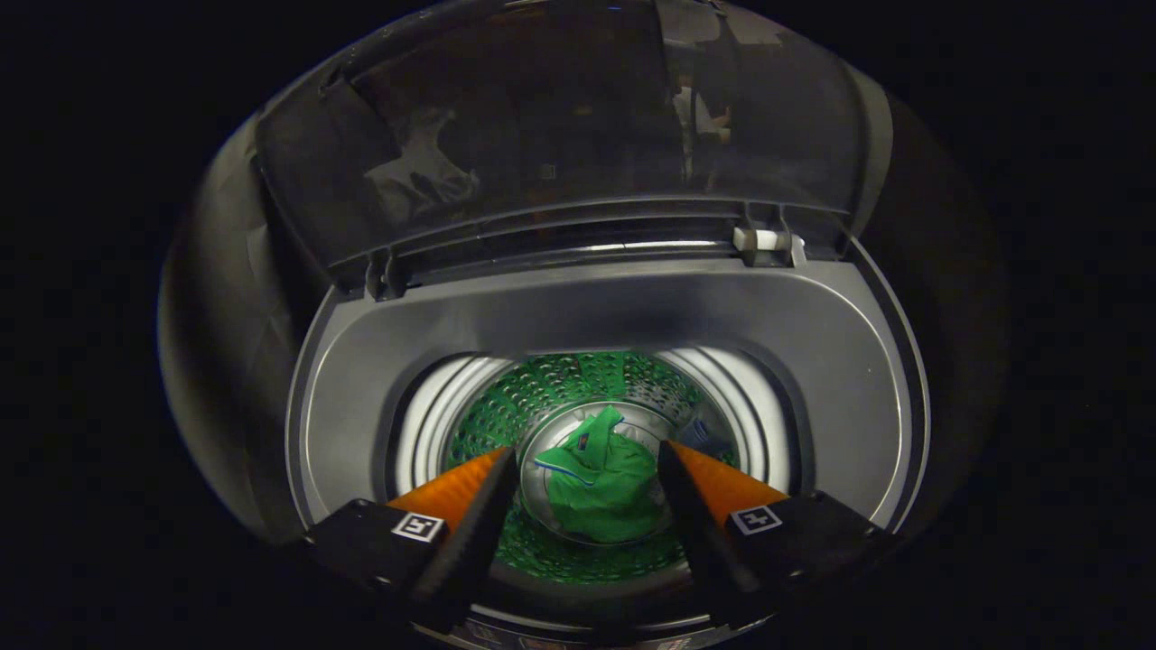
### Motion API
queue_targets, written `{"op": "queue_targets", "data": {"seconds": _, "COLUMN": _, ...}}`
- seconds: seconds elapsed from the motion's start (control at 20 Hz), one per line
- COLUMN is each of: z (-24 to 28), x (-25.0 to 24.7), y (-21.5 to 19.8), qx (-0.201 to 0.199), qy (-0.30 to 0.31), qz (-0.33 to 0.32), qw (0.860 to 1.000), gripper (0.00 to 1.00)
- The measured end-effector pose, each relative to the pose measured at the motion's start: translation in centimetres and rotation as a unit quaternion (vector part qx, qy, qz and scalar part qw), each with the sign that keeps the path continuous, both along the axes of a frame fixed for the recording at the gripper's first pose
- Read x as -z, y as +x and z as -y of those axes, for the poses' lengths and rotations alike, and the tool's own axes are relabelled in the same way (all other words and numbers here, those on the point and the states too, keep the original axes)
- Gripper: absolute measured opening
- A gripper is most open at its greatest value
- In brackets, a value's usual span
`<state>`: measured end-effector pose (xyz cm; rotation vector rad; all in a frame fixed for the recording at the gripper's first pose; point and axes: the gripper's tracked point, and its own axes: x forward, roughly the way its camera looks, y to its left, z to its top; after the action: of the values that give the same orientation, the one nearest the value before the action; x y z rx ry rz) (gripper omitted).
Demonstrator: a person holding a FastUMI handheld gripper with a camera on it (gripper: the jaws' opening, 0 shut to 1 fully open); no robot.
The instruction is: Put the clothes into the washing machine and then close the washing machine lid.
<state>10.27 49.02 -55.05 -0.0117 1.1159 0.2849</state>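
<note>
1. The claw hung right over the mouth of the washing machine, looking straight down into it — fingers spread well apart, nothing between them pressing on either one.
2. Down at the bottom of the drum lay the green garment, crumpled in a heap with a blue-and-white trimmed edge showing; it sat in the gap between the two fingers but far below them, clearly not gripped.
3. The drum's perforated wall glowed green around the garment, and a bright ring circled the opening just above it.
4. A small dark-blue patch showed beside the garment, close to the right finger's tip — too small to tell what it was.
5. The lid stood raised beyond the fingers, tilted back on its hinges at the far rim, its dark glass throwing back faint reflections.
6. A small white piece sat at the right hinge.
</note>
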Motion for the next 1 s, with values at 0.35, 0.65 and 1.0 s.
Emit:
{"op": "queue_targets", "data": {"seconds": 0.35, "z": -0.6, "x": -5.0, "y": 0.1, "qx": -0.01, "qy": 0.028, "qz": 0.073, "qw": 0.997, "gripper": 0.99}}
{"op": "queue_targets", "data": {"seconds": 0.65, "z": -0.8, "x": -19.4, "y": 2.1, "qx": -0.017, "qy": 0.068, "qz": 0.229, "qw": 0.971, "gripper": 0.99}}
{"op": "queue_targets", "data": {"seconds": 1.0, "z": -0.7, "x": -34.1, "y": 3.7, "qx": -0.006, "qy": 0.114, "qz": 0.363, "qw": 0.925, "gripper": 0.98}}
